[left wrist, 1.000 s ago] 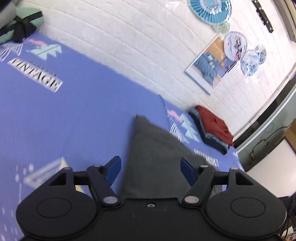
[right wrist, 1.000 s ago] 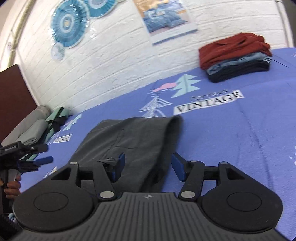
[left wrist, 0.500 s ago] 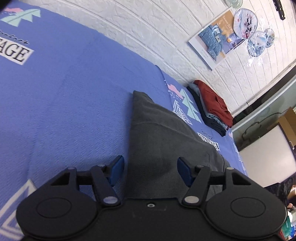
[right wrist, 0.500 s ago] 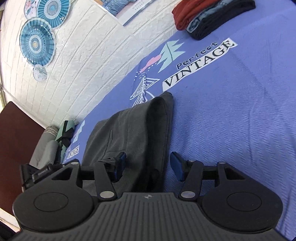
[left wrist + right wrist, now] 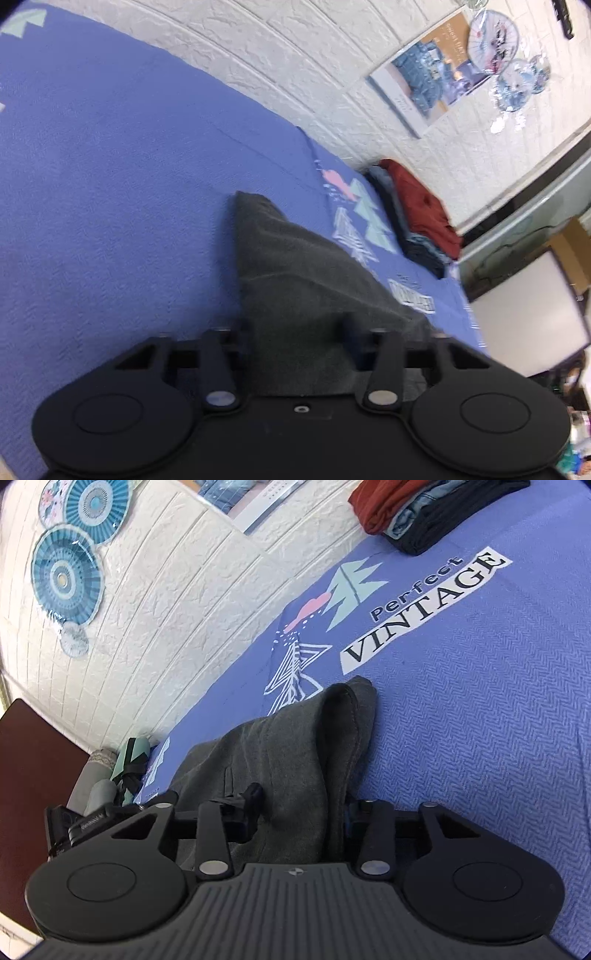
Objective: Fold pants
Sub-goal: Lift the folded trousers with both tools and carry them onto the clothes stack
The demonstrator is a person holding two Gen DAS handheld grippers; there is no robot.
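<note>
Dark grey pants lie on a blue printed bedspread, stretching away from the camera to a narrow end. My left gripper is low on the near edge. Its pads are buried in the raised cloth and it is shut on it. In the right wrist view the pants show a stitched hem folded over at the far end. My right gripper straddles a bunched fold of that cloth. Its jaws are closing, with fabric filling the gap between them.
A stack of folded clothes, red on top of blue and black, sits by the white brick wall. Rolled grey and mint items lie at the far left beside a dark brown board.
Both grippers have sunk onto the pants and their jaws have narrowed. The blue pads that showed before are now hidden in cloth. The right wrist view has rolled.
</note>
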